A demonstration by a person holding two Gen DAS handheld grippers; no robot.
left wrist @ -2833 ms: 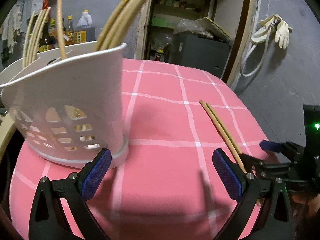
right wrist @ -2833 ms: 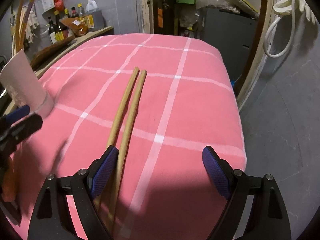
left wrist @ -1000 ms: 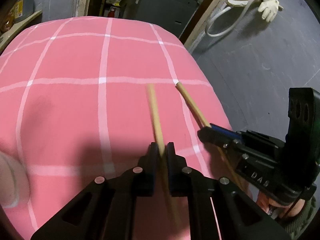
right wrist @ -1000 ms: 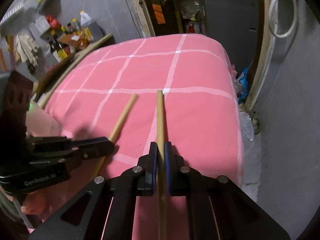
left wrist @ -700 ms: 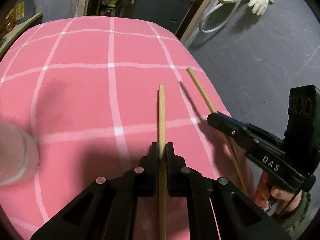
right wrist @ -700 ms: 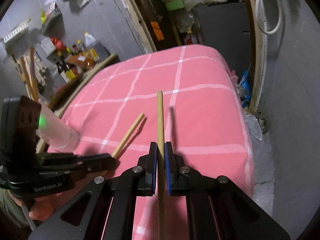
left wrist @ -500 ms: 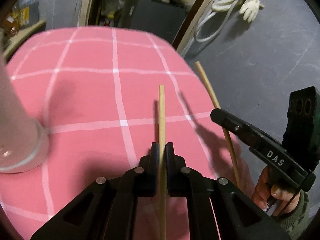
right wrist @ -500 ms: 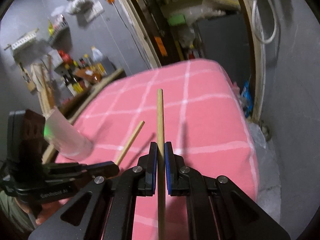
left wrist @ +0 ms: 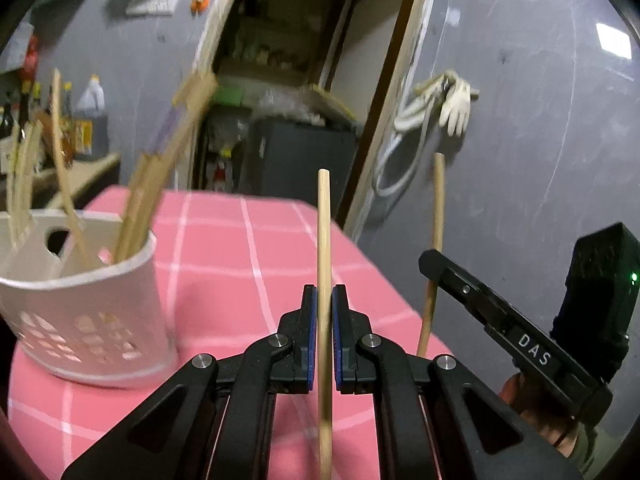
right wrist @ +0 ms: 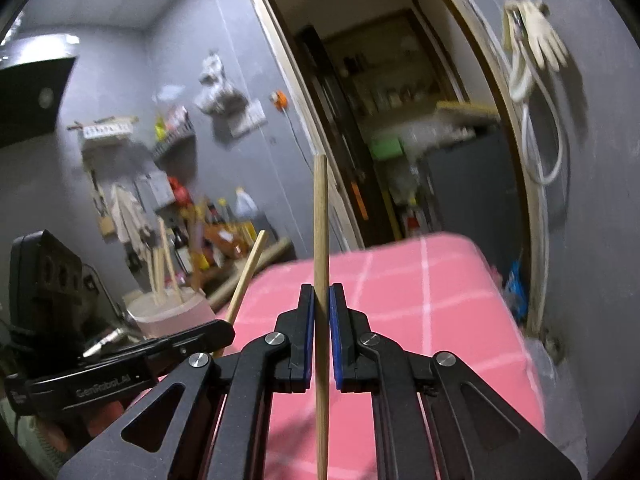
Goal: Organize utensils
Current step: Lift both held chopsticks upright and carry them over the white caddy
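My left gripper point(left wrist: 324, 300) is shut on a wooden chopstick point(left wrist: 323, 236) that sticks up and forward between its blue pads, above the pink checked tablecloth point(left wrist: 224, 264). My right gripper point(right wrist: 319, 300) is shut on a second wooden chopstick point(right wrist: 320, 216), also raised off the cloth. In the left wrist view the right gripper point(left wrist: 430, 260) and its chopstick point(left wrist: 437, 200) appear at the right. A white perforated utensil holder point(left wrist: 88, 320) with several chopsticks point(left wrist: 156, 184) in it stands at the left of the table. In the right wrist view that holder point(right wrist: 172, 312) is at the far left, behind the left gripper point(right wrist: 224, 330).
Bottles point(left wrist: 90, 120) crowd a shelf behind the holder. A doorway point(left wrist: 280, 92) with a dark cabinet lies beyond the table's far edge. A hose and a glove point(left wrist: 456, 104) hang on the grey wall at the right. A hand point(left wrist: 532, 404) holds the right gripper.
Both grippers, each holding its chopstick, rose off the cloth and tilted up from steeply downward towards level. The utensil holder has come into the left wrist view.
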